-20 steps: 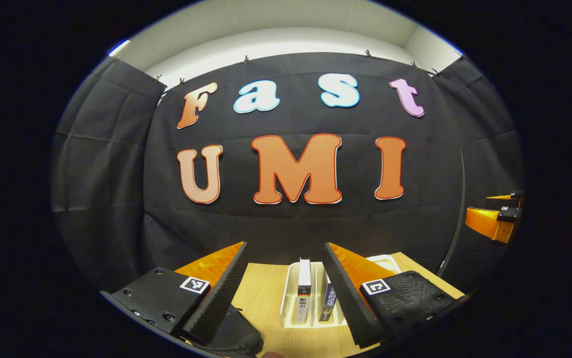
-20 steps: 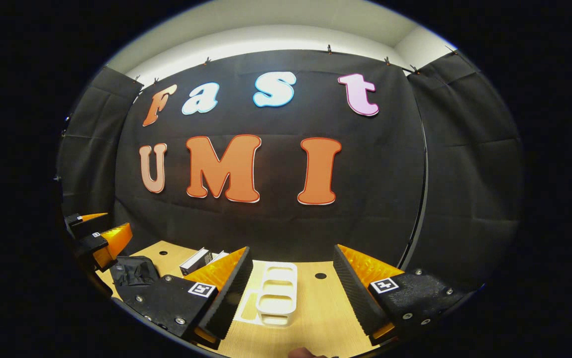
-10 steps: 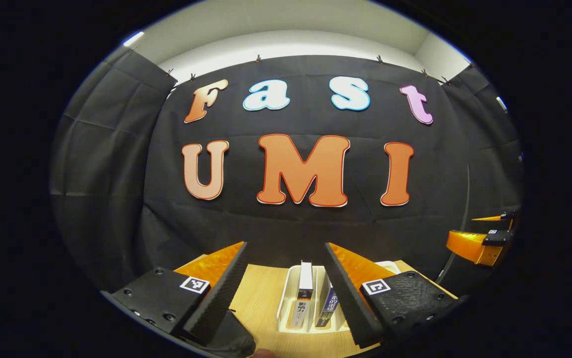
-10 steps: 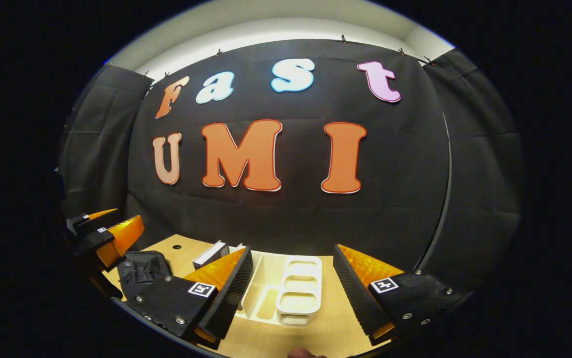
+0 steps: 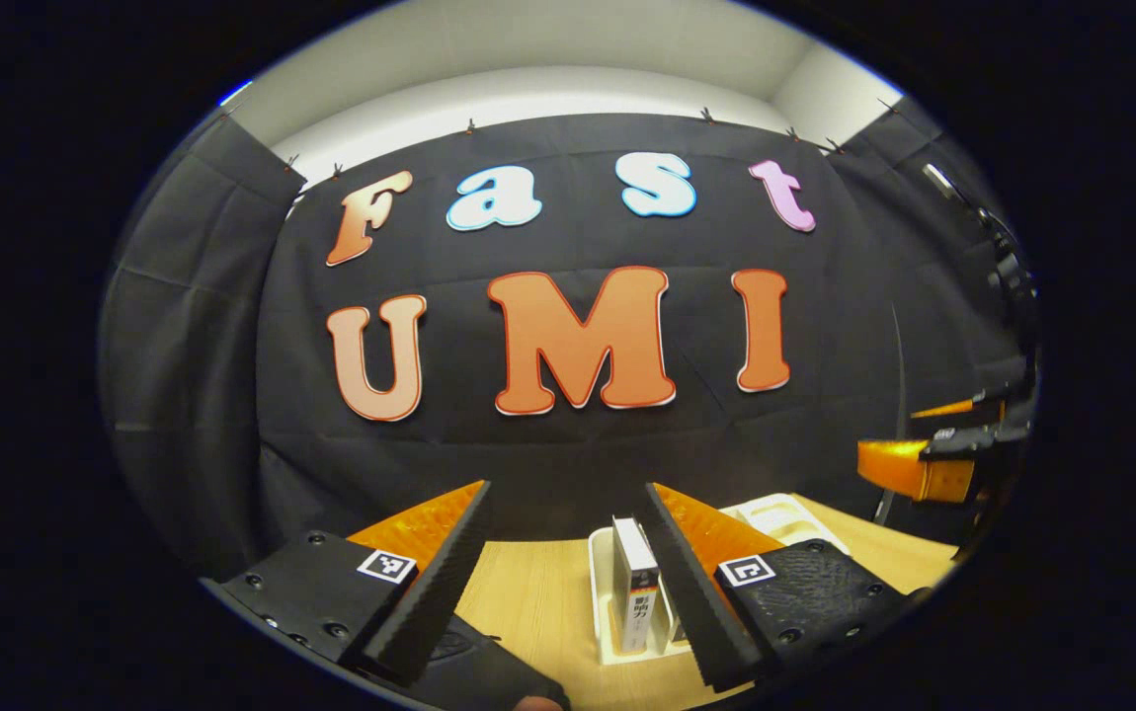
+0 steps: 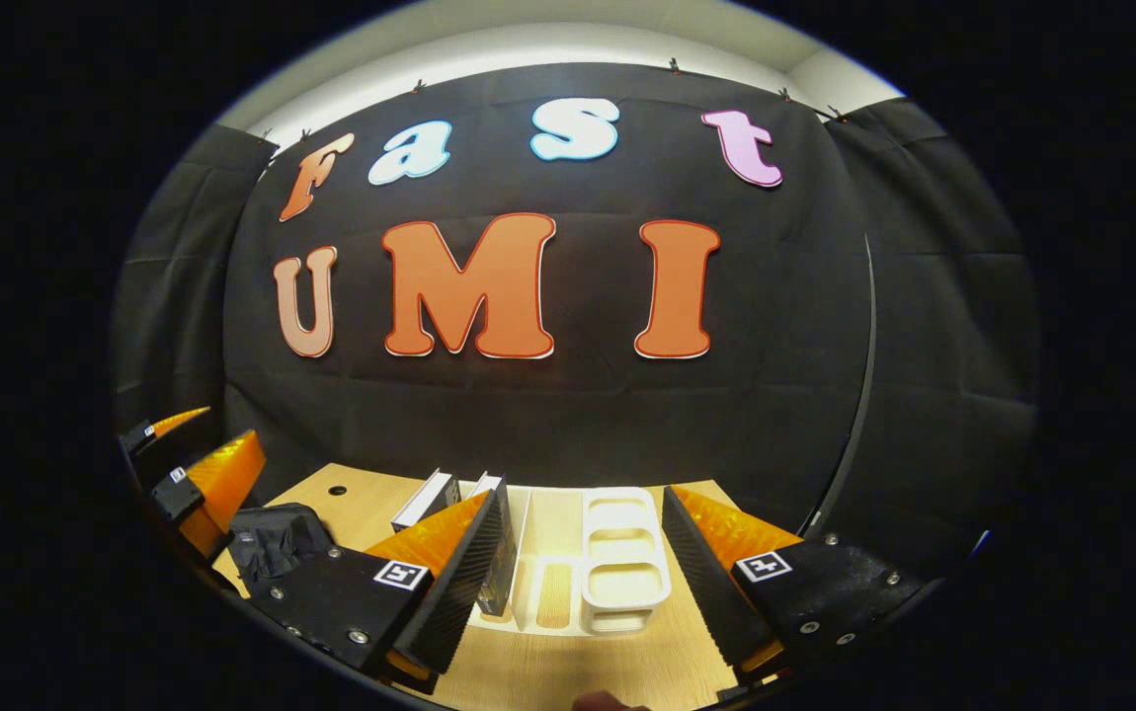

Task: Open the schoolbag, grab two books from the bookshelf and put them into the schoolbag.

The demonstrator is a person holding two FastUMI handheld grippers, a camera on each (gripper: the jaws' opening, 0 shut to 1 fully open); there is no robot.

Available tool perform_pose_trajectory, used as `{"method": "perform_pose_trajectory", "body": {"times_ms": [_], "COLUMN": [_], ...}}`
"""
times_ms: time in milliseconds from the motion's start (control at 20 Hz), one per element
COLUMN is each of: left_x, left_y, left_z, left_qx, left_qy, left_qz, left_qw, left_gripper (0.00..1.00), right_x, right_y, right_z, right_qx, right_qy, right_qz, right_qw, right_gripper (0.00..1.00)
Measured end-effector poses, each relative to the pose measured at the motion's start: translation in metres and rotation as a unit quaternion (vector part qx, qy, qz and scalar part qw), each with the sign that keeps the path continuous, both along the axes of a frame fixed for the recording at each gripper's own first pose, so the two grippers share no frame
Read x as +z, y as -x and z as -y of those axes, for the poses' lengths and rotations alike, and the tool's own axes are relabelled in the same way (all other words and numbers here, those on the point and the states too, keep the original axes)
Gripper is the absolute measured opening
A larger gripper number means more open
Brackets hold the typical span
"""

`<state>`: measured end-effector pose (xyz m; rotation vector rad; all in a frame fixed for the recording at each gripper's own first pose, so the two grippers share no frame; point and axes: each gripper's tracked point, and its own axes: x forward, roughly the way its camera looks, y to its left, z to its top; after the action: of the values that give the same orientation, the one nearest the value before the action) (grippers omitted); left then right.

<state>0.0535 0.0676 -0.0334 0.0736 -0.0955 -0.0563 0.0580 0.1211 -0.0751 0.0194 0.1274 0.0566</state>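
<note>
A: Table (image 6: 568, 671): pale wood grain, matt. Bookshelf (image 6: 617, 568): white plastic, smooth, slight sheen.

B: Schoolbag (image 6: 272, 541): black cloth, creased, matt. Left gripper (image 5: 568, 583): ribbed black finger pads (image 5: 430, 592), glossy orange plastic backs.

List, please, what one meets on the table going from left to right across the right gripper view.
Left gripper → black schoolbag → two books standing in the white bookshelf → the shelf's empty white compartments.
</note>
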Motion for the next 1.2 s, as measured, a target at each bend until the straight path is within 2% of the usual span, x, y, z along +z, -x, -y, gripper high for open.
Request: {"method": "perform_pose_trajectory", "body": {"times_ms": [350, 600, 950, 1200], "left_x": [-0.073, -0.121, -0.187, -0.238], "left_y": [0.001, 0.007, 0.022, 0.039], "left_z": [-0.012, -0.02, -0.024, -0.032], "left_qx": [0.017, 0.035, 0.047, 0.06], "left_qy": [-0.08, -0.145, -0.222, -0.266], "left_qz": [-0.062, -0.096, -0.148, -0.193], "left_qw": [0.995, 0.984, 0.963, 0.942], "left_gripper": [0.95, 0.96, 0.98, 0.98], "right_x": [-0.008, -0.015, -0.028, -0.037], "right_y": [-0.01, -0.019, -0.027, -0.029], "right_z": [0.0, 0.001, 0.012, 0.021], "right_qx": [0.007, 0.023, 0.032, 0.034], "right_qy": [0.026, 0.034, 0.043, 0.041], "right_qz": [0.0, 0.0, -0.004, -0.012], "right_qw": [1.0, 0.999, 0.999, 0.998], "right_gripper": [0.97, 0.97, 0.97, 0.97]}}
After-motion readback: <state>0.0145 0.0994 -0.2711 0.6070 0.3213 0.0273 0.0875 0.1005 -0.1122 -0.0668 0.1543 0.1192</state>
